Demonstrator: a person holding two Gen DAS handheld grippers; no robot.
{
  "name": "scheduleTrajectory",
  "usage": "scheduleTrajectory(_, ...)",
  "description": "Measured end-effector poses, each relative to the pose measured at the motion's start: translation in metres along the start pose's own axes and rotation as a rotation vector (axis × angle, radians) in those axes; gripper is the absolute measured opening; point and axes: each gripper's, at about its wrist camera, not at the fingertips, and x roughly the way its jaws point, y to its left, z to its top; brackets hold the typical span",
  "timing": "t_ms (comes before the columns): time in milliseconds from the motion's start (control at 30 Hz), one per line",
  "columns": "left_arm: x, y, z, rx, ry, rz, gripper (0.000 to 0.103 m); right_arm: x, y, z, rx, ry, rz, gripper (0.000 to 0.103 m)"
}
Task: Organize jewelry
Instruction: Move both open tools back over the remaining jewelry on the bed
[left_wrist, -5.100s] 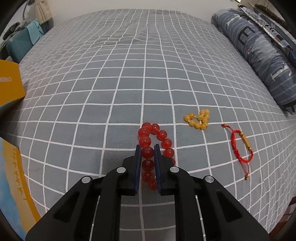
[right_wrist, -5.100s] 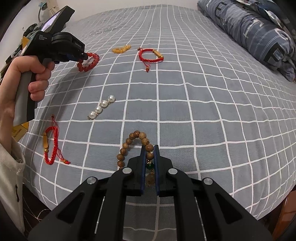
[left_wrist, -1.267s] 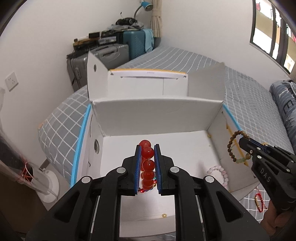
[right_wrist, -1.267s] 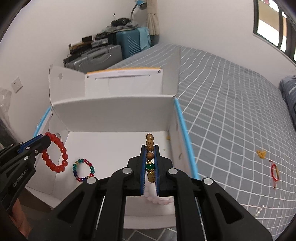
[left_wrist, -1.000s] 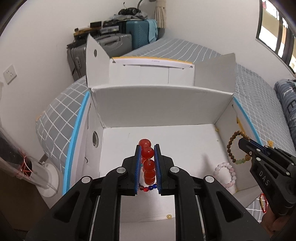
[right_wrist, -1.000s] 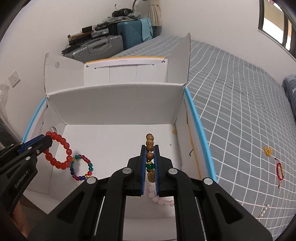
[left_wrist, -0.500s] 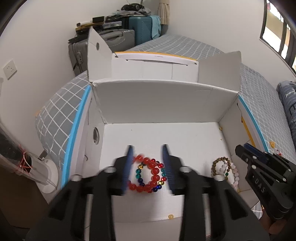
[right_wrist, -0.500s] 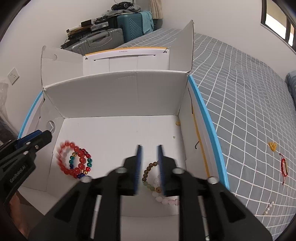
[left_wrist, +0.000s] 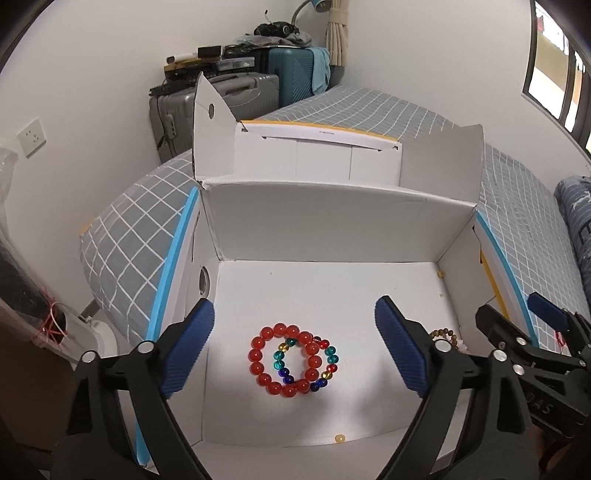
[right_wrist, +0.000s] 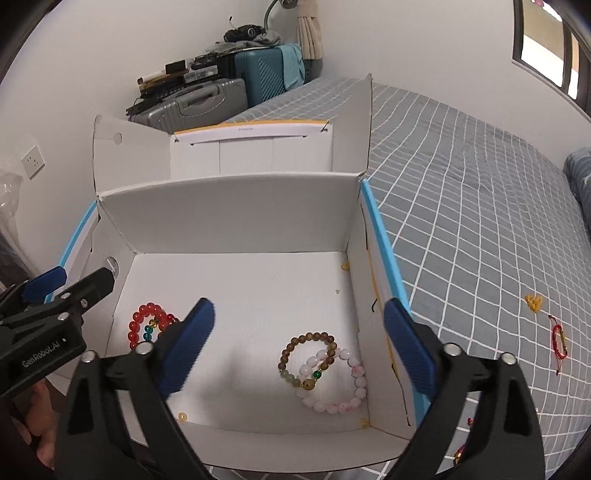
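An open white cardboard box (left_wrist: 317, 221) (right_wrist: 236, 218) stands on the bed. On its floor the red bead bracelet (left_wrist: 284, 360) (right_wrist: 142, 321) lies over a multicoloured bead bracelet (left_wrist: 328, 363). To the right the brown wooden bead bracelet (right_wrist: 308, 354) lies over a pink bead bracelet (right_wrist: 343, 391). My left gripper (left_wrist: 291, 341) is open and empty above the red bracelet. My right gripper (right_wrist: 299, 341) is open and empty above the brown bracelet. In the left wrist view the right gripper (left_wrist: 517, 328) shows at the box's right wall.
On the grey checked bedspread (right_wrist: 480, 206) right of the box lie a small yellow bead piece (right_wrist: 534, 302) and a red cord bracelet (right_wrist: 559, 341). Suitcases (left_wrist: 221, 99) stand against the wall behind. A loose yellow bead (left_wrist: 339, 438) lies on the box floor.
Both grippers carried bracelets from the bed over the box, then opened. The red bracelet and the brown bracelet dropped onto the box floor. Both pairs of jaws now stand wide apart.
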Motion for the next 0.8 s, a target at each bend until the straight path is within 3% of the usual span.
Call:
scheduleTrajectory(167, -0.002, -0.002, 0.0, 0.001, -0.016, 0.002, 0.097, -0.005, -0.003, 0.0, 0.005, -0.014, -0.006, 0.095)
scheduleTrajectory(433, -0.015, -0.019, -0.002, 0.03, -0.036, -0.025, 0.097, -0.024, -0.026, -0.004, 0.024, -0.04, -0.045, 0.095)
scheduleTrajectory(600, -0.025, -0.048, -0.005, 0.062, -0.037, -0.116, 0.097, -0.046, -0.057, -0.012, 0.05, -0.065, -0.094, 0.095)
scheduleTrajectory(800, -0.041, -0.091, -0.013, 0.127, -0.042, -0.169, 0.097, -0.066, -0.102, -0.029, 0.108, -0.069, -0.149, 0.095)
